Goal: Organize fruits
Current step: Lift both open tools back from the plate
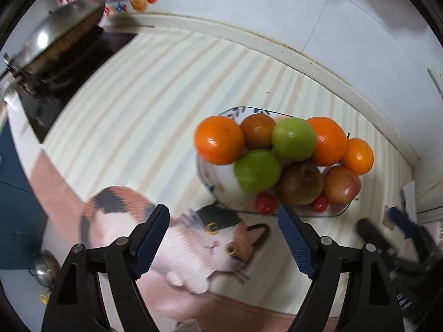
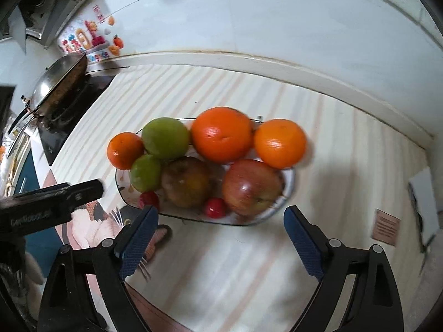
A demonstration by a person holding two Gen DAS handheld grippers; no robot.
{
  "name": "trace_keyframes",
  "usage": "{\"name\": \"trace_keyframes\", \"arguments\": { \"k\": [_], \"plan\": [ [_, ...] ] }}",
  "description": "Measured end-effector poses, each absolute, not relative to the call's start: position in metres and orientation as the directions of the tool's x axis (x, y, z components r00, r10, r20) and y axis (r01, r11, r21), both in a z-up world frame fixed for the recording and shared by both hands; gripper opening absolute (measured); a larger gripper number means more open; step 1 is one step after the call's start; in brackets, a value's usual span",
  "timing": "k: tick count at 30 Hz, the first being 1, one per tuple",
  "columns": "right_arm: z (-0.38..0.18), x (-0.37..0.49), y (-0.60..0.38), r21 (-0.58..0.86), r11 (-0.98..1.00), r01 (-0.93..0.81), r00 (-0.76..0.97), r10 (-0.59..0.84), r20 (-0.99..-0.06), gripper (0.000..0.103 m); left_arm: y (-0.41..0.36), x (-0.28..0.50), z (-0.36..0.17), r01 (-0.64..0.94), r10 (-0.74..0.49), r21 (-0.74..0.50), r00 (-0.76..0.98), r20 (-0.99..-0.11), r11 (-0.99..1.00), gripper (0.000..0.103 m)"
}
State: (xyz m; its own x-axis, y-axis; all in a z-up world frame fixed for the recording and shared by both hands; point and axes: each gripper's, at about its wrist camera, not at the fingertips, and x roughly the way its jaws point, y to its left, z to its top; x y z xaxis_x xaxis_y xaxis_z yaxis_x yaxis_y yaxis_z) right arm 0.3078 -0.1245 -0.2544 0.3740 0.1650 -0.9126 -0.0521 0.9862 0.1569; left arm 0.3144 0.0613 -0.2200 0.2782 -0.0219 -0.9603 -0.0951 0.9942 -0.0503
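A white patterned plate (image 1: 218,185) (image 2: 288,188) on the striped tablecloth is piled with fruit: oranges (image 1: 220,139) (image 2: 223,134), green apples (image 1: 293,139) (image 2: 165,138), a red apple (image 1: 342,185) (image 2: 252,186), a brownish fruit (image 1: 300,186) (image 2: 186,182) and small red fruits (image 1: 265,203) (image 2: 215,207). My left gripper (image 1: 223,239) hangs above the cloth, near the plate's front left, open with nothing between its fingers. My right gripper (image 2: 221,239) is over the plate's front edge, open and empty. The left gripper (image 2: 69,195) shows at the left of the right wrist view.
A steel wok (image 1: 61,36) (image 2: 59,83) sits on a black stove (image 1: 69,83) at the back left. The cloth bears a calico cat print (image 1: 193,238). White tiled wall (image 1: 332,13) runs behind the counter. A white paper (image 2: 423,202) and brown card (image 2: 385,227) lie at the right.
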Motion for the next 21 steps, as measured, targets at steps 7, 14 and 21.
{"name": "trace_keyframes", "arguments": {
  "k": [7,14,21],
  "plan": [
    [-0.211,0.283,-0.14,0.145,0.989,-0.031,0.403,0.145,-0.904,0.098,0.053,0.284,-0.184,-0.067,0.023,0.001,0.329,-0.944,0.998,0.08],
    [-0.162,0.252,-0.15,0.158,0.987,-0.022,0.452,0.151,-0.879,0.098,0.035,0.25,-0.135,-0.032,0.011,-0.001,0.391,-0.92,0.999,0.08],
    [-0.102,0.212,-0.157,0.161,0.987,-0.028,0.508,0.152,-0.848,0.099,0.018,0.21,-0.077,0.001,-0.005,-0.006,0.471,-0.882,1.0,0.08]
  ]
}}
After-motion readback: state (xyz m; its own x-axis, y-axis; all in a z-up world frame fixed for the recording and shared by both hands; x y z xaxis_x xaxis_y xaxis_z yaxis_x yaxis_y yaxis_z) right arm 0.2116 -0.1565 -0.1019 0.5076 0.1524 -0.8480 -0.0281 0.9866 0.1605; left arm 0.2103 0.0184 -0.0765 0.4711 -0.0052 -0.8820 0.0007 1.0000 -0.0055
